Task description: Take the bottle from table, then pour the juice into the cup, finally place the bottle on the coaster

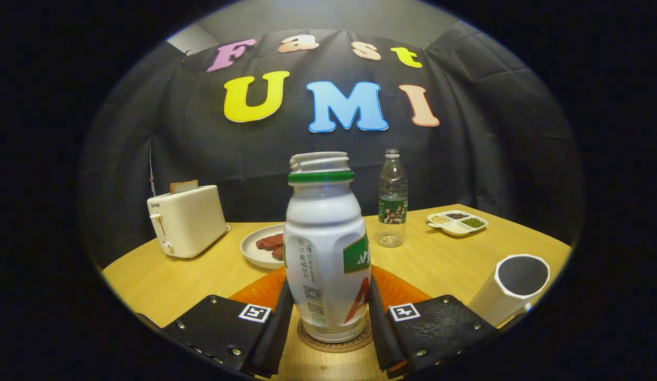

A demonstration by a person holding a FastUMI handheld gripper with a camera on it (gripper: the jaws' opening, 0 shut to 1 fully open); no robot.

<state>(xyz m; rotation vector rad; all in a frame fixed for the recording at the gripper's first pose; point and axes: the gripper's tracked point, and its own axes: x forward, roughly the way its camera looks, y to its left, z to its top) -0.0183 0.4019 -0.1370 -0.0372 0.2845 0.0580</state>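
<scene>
White juice bottle (326, 254), uncapped and upright, is standing on the round coaster (336, 341) on the wooden table (434, 259). Gripper (331, 312) fingers are flanking its lower body; contact unclear. Cup (513, 288) is sitting to the right.

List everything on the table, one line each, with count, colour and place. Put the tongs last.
juice bottle: 1, white with green neck ring, uncapped, upright on the coaster between the fingers
coaster: 1, brown, round, under the juice bottle
cup: 1, white, right of the fingers
water bottle: 1, clear, beyond the juice bottle
divided dish: 1, white, holding grains, right of the water bottle
plate: 1, white, holding reddish-brown pieces, behind the juice bottle
toaster: 1, cream, with a bread slice, left of the plate
table: 1, light wood
tongs: 1, fingers on either side of the juice bottle's base; contact unclear
</scene>
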